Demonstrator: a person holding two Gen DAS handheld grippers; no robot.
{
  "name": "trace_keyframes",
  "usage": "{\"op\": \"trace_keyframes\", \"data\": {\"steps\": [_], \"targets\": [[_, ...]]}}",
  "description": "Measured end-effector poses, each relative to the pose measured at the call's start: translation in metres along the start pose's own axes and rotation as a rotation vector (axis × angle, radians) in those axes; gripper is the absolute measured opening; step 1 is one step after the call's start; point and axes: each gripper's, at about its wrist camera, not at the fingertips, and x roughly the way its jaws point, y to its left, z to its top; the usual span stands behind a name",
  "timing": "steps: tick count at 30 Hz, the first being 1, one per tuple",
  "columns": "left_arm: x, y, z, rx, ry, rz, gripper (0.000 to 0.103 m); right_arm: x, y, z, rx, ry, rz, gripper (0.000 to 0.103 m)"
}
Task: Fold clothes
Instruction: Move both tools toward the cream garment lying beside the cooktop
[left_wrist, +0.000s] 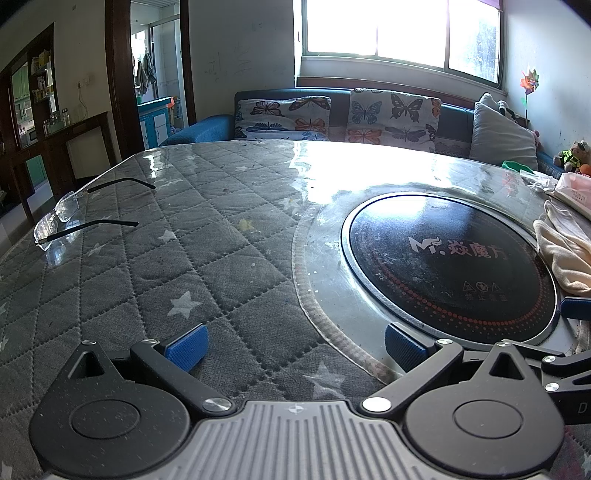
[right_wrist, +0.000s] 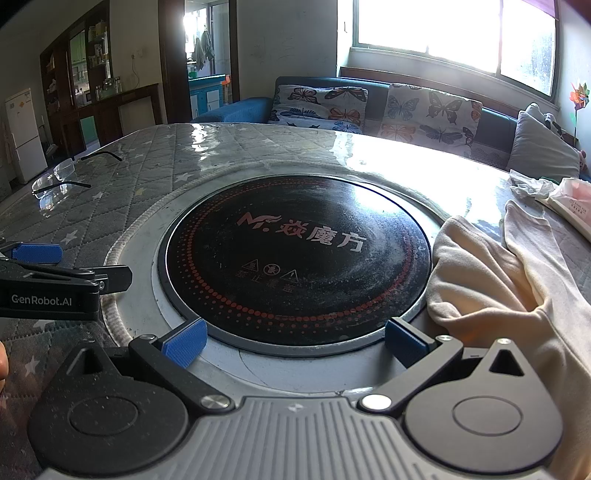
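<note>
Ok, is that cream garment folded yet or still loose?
Still loose: the cream garment lies crumpled in uneven ridges beside the round cooktop, with no neat edges.

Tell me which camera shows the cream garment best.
The right wrist view: the cream garment spreads across its right side, folds visible, beside the round cooktop. The left wrist view catches only a bunched part at its right edge.

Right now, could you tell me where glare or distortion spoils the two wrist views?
Left wrist view: the window is blown out, and its glare whitens the table behind the round cooktop. Right wrist view: the same glare washes the far tabletop and brightens the cream garment. Both views: fisheye bends the edges; focus stays sharp.
</note>
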Motion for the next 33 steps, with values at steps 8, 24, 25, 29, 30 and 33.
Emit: {"op": "trace_keyframes", "data": {"steps": [8, 24, 25, 29, 30, 33], "targets": [[0.0001, 0.002, 0.0005, 0.0, 0.0, -0.001, 0.103, 0.0004, 0.0005, 0.0003, -0.001, 0.001, -0.002, 0.103], [-0.0008, -0.0023, -0.0001, 0.003, 0.002, 0.004, 0.103, 0.0016, 0.0039, 0.0012, 0.003, 0.002, -0.005, 0.103], [-0.0008, -0.0023, -0.0001, 0.003, 0.002, 0.004, 0.103, 0.0019, 0.0041, 0.0013, 0.003, 0.002, -0.004, 0.103], [-0.0008, -0.0026, 0.0009, 0.005, 0.005, 0.007, 0.103, 0.0026, 0.0046, 0.0024, 0.005, 0.002, -0.003, 0.103], [-0.0008, -0.0029, 0.0014, 0.003, 0.007, 0.009, 0.103, 0.0019, 0.0046, 0.0026, 0.004, 0.002, -0.001, 0.103], [-0.0007, -0.0041, 0.0025, -0.005, 0.015, 0.015, 0.103, -0.0035, 0.0054, 0.0046, -0.006, 0.0, 0.014, 0.103]]}}
